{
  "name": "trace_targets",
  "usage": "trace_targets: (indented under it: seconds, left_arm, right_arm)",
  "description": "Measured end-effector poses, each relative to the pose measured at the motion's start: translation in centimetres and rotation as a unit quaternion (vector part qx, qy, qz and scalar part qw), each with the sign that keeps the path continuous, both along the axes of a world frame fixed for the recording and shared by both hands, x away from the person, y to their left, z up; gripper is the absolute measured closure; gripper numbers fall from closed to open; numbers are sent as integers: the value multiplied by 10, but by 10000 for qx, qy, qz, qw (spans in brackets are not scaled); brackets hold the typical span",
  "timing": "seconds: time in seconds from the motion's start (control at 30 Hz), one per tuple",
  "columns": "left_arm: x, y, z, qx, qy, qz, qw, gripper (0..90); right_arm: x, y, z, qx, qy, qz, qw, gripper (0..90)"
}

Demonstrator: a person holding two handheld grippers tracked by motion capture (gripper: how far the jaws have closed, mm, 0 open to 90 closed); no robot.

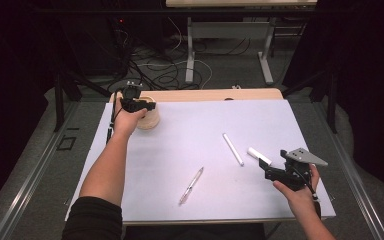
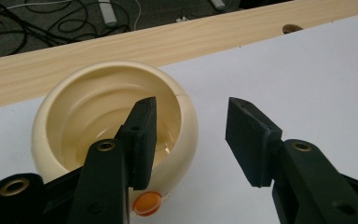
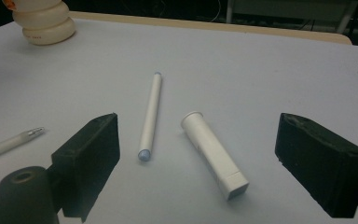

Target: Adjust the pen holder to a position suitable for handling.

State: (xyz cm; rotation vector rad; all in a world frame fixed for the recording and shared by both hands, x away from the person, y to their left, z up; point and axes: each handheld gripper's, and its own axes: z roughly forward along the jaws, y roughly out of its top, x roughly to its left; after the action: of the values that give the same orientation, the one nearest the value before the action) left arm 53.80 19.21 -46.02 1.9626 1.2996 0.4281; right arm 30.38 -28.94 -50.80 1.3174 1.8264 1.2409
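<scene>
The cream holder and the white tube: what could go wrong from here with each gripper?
1. The left gripper is open, one jaw over the cream holder's rim. The holder is round and light-looking; closing there might tip or push it.
2. The right gripper is open near the white tube. The tube lies flat and could roll away, possibly against the white pen beside it.

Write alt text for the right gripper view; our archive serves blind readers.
Open right gripper, its two black jaws wide apart, faces a short white plastic tube lying on a pale lilac table sheet. A slim white pen lies just left of the tube, a clear pen at the left edge, and a cream ribbed pot far behind.
</scene>
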Motion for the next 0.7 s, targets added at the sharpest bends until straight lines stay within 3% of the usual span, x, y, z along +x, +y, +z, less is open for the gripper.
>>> trace_targets:
  seconds: [0.3,0.7]
  left_arm:
    - [5,-2,-8,235,138,-54,9996,543]
    - [9,-8,-17,350,129,-200,9991,547]
  right_arm:
    - [0,0,0,-18,61,-7,10000,139]
    - [0,0,0,24,87,0,10000,141]
